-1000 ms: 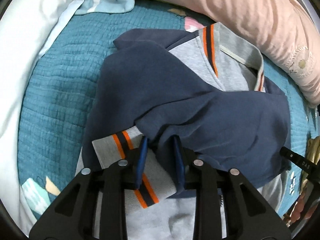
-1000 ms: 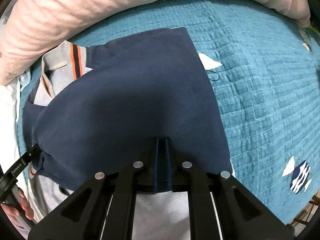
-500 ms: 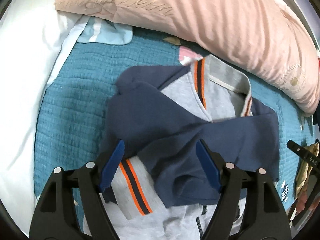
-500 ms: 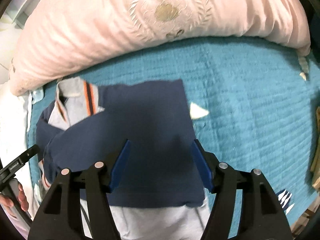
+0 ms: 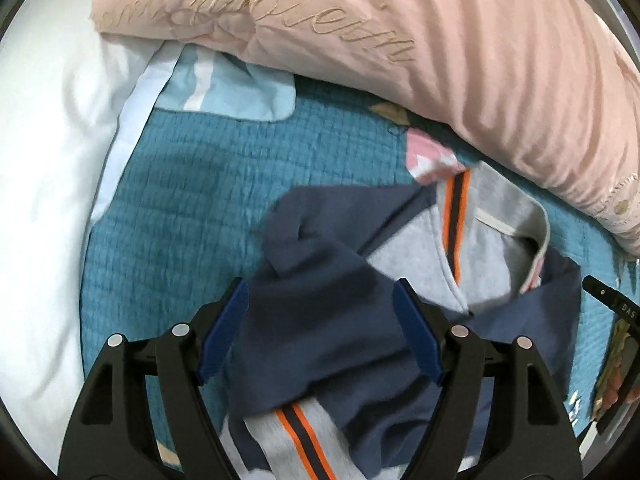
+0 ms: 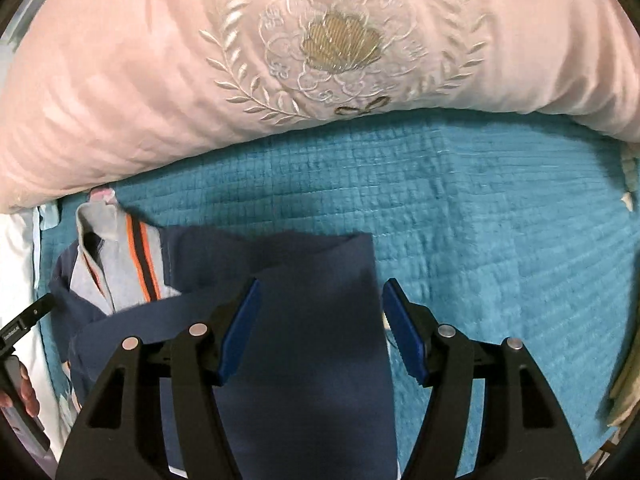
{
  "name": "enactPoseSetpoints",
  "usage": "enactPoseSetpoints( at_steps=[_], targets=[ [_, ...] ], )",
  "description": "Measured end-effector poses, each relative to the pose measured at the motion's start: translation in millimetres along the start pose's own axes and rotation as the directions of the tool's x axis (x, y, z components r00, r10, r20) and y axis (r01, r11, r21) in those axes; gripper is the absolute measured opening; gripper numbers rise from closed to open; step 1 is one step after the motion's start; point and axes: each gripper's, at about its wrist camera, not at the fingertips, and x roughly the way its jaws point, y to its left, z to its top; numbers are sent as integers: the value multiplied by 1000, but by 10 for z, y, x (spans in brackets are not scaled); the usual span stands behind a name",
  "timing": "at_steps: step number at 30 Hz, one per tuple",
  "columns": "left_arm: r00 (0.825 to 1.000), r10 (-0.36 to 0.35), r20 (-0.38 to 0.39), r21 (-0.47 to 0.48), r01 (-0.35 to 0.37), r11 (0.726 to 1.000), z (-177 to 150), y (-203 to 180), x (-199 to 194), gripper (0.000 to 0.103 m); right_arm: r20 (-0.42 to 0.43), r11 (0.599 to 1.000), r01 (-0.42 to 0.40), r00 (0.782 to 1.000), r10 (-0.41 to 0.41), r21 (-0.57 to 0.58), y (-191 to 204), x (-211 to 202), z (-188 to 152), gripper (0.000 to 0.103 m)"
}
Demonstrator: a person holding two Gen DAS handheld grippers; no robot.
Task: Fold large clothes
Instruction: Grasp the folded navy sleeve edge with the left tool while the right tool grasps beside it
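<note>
Now both released: left hand-held gripper (image 5: 320, 332) and right hand-held gripper (image 6: 320, 328) wide, lifted off jacket (image 5: 340, 320); fold laid.

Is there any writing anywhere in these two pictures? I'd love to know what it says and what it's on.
"DAS": white letters on the black bar at the right edge of the left wrist view; the rest is cut off.
Gold cursive embroidery on the pink duvet: real lettering, but too looped and distorted to read.
Small white print on the black bar at the left edge of the right wrist view: too small to read.
The jacket shows no text.
</note>
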Motion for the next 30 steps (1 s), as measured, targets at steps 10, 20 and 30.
enactPoseSetpoints(
  at_steps=[10, 20, 30],
  targets=[
    [999, 39, -26, -17, -39, 999, 163, 62, 361, 70, -66, 999, -22, 998, 25, 41, -88, 529, 163, 73],
    [996, 91, 5, 63, -92, 994, 112, -1, 260, 24, -62, 980, -116, 990, 127, 161, -208, 392, 157, 12],
    [998, 59, 35, 67, -62, 996, 54, -13, -120, 16, -32, 973, -165, 985, 172, 160, -268, 143, 155, 11]
  ],
)
